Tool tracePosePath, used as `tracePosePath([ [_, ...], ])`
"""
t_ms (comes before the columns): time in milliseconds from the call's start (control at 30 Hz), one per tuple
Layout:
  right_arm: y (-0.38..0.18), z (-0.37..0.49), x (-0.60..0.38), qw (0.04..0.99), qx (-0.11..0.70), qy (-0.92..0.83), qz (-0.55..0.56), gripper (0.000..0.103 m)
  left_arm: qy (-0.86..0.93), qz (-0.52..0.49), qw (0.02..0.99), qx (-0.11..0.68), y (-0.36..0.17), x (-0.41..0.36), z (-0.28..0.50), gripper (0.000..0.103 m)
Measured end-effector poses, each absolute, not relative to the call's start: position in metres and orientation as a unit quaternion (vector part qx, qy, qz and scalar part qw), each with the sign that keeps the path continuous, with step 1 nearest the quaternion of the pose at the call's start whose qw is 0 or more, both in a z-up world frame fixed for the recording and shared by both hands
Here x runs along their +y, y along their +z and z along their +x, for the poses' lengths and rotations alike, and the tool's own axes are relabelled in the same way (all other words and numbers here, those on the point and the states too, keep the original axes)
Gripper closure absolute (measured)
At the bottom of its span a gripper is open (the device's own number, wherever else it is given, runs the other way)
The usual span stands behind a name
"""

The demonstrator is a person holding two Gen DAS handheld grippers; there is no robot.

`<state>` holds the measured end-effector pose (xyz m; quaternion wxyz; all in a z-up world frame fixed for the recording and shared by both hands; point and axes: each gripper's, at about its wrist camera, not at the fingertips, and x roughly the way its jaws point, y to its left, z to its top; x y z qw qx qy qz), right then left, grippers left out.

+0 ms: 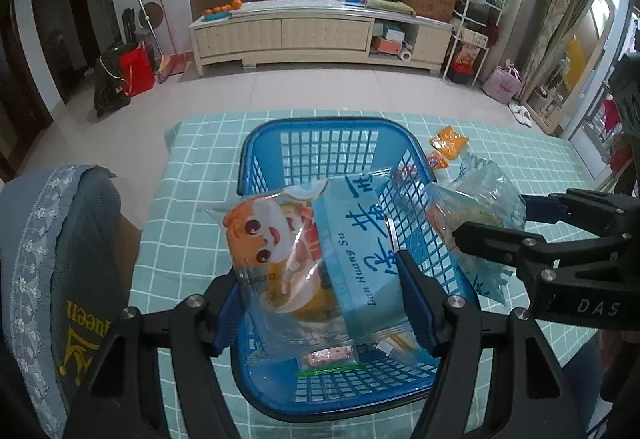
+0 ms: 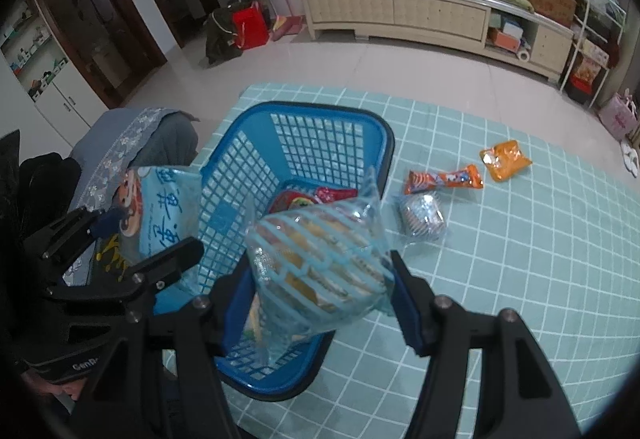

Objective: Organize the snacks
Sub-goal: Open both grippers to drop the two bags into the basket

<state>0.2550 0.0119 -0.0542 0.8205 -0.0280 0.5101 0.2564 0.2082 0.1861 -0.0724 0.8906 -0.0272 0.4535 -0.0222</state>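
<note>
Two tools, left tool (image 1: 320, 303) and right tool (image 2: 316, 303), clamp snack bags above basket rim (image 1: 256, 143).

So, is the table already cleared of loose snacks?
No: in the right wrist view three snack packets, the orange packet, the orange bar and the clear packet, lie on the table beside the basket.

Your right gripper (image 2: 320, 303) clamps a clear blue-striped snack bag (image 2: 320, 263) over the near right corner of the blue plastic lattice basket (image 2: 280, 135).
</note>
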Motion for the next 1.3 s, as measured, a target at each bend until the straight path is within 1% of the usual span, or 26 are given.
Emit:
tracePosePath([
  [233,-0.059,0.249,0.014,0.817,0.516,0.256,-0.028,0.036,-0.024,-0.041,0.889,0.456,-0.079,0.196,0.205,0.036],
  [367,-0.058,0.247,0.013,0.817,0.517,0.254,-0.028,0.036,-0.030,-0.032,0.893,0.447,-0.074,0.196,0.197,0.030],
  [433,-0.056,0.245,0.012,0.818,0.516,0.253,-0.028,0.036,-0.027,-0.025,0.898,0.438,-0.067,0.197,0.192,0.030],
  [567,-0.048,0.242,0.013,0.821,0.511,0.253,-0.027,0.036,-0.021,-0.023,0.905,0.423,-0.058,0.205,0.184,0.025],
  [900,-0.046,0.236,0.047,0.813,0.511,0.278,-0.037,0.036,0.006,-0.021,0.906,0.423,-0.062,0.232,0.171,0.025],
  [1300,-0.074,0.246,0.102,0.793,0.529,0.294,-0.075,0.036,0.029,-0.041,0.899,0.435,-0.081,0.267,0.178,0.025],
])
